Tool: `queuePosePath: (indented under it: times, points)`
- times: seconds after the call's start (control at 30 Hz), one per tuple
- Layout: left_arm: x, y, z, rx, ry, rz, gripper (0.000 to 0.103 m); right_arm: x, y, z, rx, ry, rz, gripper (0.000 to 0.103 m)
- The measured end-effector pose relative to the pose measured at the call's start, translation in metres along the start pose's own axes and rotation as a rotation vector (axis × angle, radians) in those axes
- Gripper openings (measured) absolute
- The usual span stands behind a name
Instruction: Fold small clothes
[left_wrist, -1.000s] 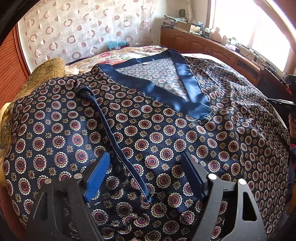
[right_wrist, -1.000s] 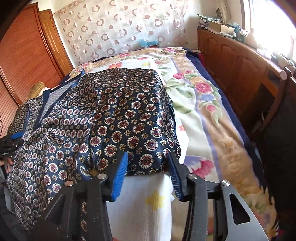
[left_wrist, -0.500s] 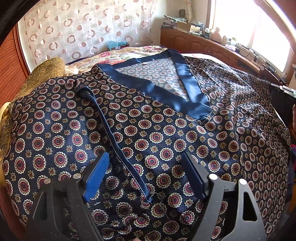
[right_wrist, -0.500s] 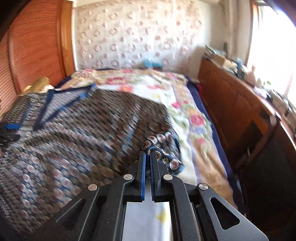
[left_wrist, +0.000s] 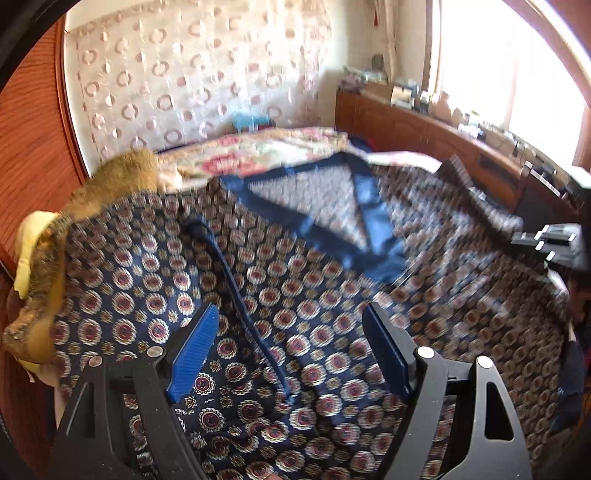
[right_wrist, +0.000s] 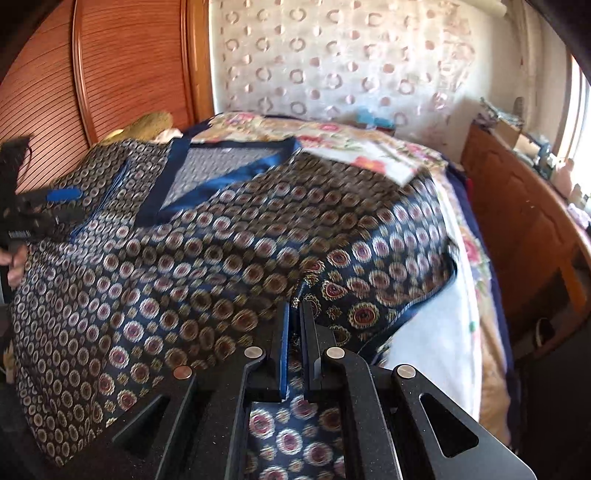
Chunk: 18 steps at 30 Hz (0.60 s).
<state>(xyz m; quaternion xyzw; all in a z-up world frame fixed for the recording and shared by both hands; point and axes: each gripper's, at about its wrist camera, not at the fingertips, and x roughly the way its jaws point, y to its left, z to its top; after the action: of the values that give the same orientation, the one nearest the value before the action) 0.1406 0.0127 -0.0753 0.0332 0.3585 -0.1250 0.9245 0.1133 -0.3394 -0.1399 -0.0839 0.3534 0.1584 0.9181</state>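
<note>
Navy patterned garment (right_wrist: 192, 266) is lying spread over the bed (right_wrist: 469, 295), V-neck with blue satin trim (left_wrist: 373, 218) pointing toward the far wall. It is covering most of the floral bedspread (right_wrist: 332, 133), which is showing beyond the neckline and along the right side.

Right gripper (right_wrist: 293, 321): fingers (right_wrist: 282, 332) are sitting nearly together, pinching a fold of the garment's right-hand edge. Cloth is showing between the pads and bunching up just ahead of them, with the hem (right_wrist: 417, 299) lifting off the white part of the bedspread. Fabric is also draping under the gripper body.

Left gripper (left_wrist: 291, 354): fingers (left_wrist: 194, 354) are standing wide, hovering over the garment's left half. A thin blue strap (left_wrist: 236, 299) is running between them; pads are not pressing on it or the cloth as far as I can see, though motion blur is making contact hard to judge.

In the right wrist view, the left gripper (right_wrist: 55, 199) is showing at the far left edge, with a hand (right_wrist: 13, 262) behind it. In the left wrist view, the right gripper (left_wrist: 550, 243) is showing at the far right edge.

A golden-brown cushion (left_wrist: 110, 184) is sitting at the bed's left corner, against the wooden panelling (right_wrist: 122, 66). A wooden sideboard (right_wrist: 524, 206) is running along the bed's right side.
</note>
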Motion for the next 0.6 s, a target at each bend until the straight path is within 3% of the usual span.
queuePosePath:
  times: [0.17, 0.37, 0.5, 0.6]
  points:
    - [-0.031, -0.015, 0.004, -0.02, -0.082, -0.03, 0.081, 0.003, 0.004, -0.004, 0.011, 0.005, 0.002, 0.005]
    - [-0.052, -0.033, 0.004, -0.013, -0.132, -0.061, 0.081, -0.022, 0.006, -0.006, 0.039, -0.03, 0.006, 0.021]
    - [-0.058, -0.043, 0.005, 0.003, -0.146, -0.068, 0.081, -0.04, 0.006, -0.008, 0.045, -0.073, -0.019, 0.025]
    - [-0.061, -0.049, 0.005, 0.013, -0.157, -0.074, 0.081, -0.046, -0.004, -0.007, 0.066, -0.09, -0.057, 0.034]
